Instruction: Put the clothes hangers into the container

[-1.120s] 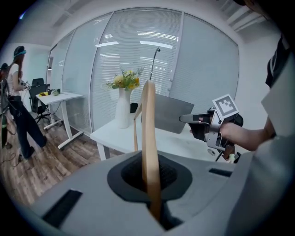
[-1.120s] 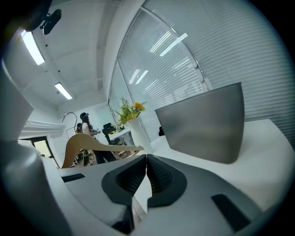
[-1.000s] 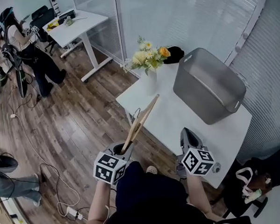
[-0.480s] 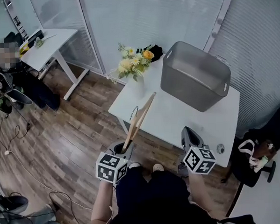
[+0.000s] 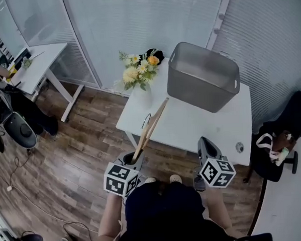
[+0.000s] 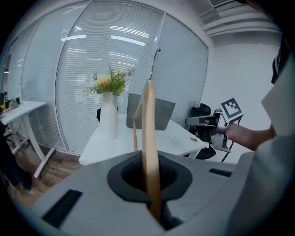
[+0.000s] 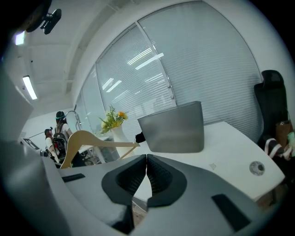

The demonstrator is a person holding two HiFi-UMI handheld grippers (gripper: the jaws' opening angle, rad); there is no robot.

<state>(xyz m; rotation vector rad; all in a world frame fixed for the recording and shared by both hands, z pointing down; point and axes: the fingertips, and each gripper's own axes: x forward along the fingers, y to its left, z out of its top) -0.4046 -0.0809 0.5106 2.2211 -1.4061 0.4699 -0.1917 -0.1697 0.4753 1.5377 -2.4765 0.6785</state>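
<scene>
Counter [image 5: 191, 125] sits centre-right in the head view. Container [image 5: 202, 77] is on its far end, upper centre-right of frame. Vase of flowers [image 5: 141, 92] is on the far-left corner, left of the container and apart from it. Small round disc [image 5: 239, 147] is on the near-right corner. Left claw [image 5: 134, 159] is bottom centre-left, off the counter's near edge. Clothes hanger [image 5: 151, 125] is clamped in it, leaning up over the counter's left part. Right claw [image 5: 205, 142] is bottom centre-right, at the near edge. Second counter [image 5: 36, 60] is upper left, chair [image 5: 294, 122] at the right edge.

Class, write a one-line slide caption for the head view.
Left gripper holds a wooden hanger near a white table bearing a grey container and flowers.
</scene>
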